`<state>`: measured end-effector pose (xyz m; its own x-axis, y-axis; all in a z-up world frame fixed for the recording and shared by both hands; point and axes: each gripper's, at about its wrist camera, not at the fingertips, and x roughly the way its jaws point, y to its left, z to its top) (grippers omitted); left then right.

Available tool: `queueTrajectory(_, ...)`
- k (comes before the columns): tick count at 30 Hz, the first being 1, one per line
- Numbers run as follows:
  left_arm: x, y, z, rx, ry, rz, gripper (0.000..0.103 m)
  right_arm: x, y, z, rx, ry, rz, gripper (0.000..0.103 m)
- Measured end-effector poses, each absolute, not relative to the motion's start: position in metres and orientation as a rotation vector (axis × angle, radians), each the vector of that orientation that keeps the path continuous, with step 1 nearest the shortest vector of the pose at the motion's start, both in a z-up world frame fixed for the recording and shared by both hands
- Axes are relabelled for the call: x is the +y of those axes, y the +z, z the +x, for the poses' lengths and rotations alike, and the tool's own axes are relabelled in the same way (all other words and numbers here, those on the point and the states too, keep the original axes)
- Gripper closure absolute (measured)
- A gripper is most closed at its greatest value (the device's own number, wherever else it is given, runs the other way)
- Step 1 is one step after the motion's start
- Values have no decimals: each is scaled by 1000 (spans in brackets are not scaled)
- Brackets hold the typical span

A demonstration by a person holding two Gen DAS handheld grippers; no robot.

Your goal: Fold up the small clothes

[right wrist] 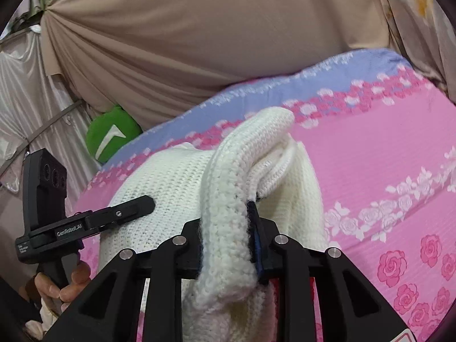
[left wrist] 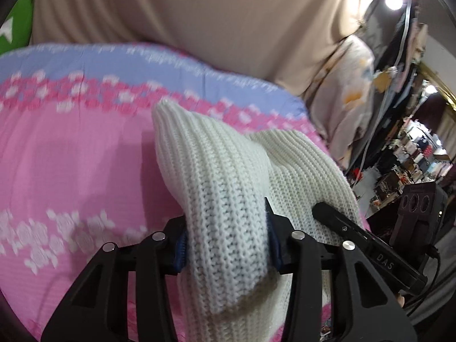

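Observation:
A white ribbed knit garment (left wrist: 216,171) is held up over the pink flowered bed sheet (left wrist: 71,171). My left gripper (left wrist: 226,245) is shut on a thick bunched fold of it. My right gripper (right wrist: 228,245) is shut on another rolled edge of the same knit garment (right wrist: 171,188), which drapes down to the pink sheet (right wrist: 384,156). The right gripper shows at the right in the left wrist view (left wrist: 370,233). The left gripper shows at the left in the right wrist view (right wrist: 85,222), held by a hand (right wrist: 65,285).
A beige curtain (left wrist: 185,8) hangs behind the bed. A green cushion (right wrist: 111,134) sits at the bed's far left corner. Hanging clothes (left wrist: 347,91) and cluttered shelves (left wrist: 413,156) stand to the right of the bed.

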<state>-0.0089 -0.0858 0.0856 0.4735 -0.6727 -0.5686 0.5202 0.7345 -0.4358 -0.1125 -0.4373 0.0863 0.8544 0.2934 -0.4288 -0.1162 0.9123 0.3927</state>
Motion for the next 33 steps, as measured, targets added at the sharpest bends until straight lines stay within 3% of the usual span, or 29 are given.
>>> queueTrajectory(6, -43, 167, -28, 521, -752, -191, 61, -403, 158, -130, 273, 340, 335, 79)
queueTrajectory(10, -7, 185, -13, 426, -643, -178, 59, -380, 167, -91, 245, 416, 364, 78)
queueTrajectory(14, 12, 136, 43, 529, -461, -148, 44, -360, 107, -11, 424, 358, 370, 66)
queueTrajectory(16, 20, 89, 77, 666, -378, -141, 45, -356, 59, 24, 594, 200, 353, 71)
queueTrajectory(18, 35, 55, 87, 752, -344, -182, 44, -358, 41, 19, 623, 179, 381, 74)
queueTrajectory(26, 47, 88, 35, 663, -385, -205, 44, -335, 73, -50, 543, 254, 315, 74)
queueTrajectory(31, 47, 51, 34, 758, -301, -161, 42, -311, 33, -38, 669, 171, 173, 74)
queueTrajectory(33, 52, 29, 39, 833, -319, -199, 42, -315, 21, -35, 691, 155, 201, 69)
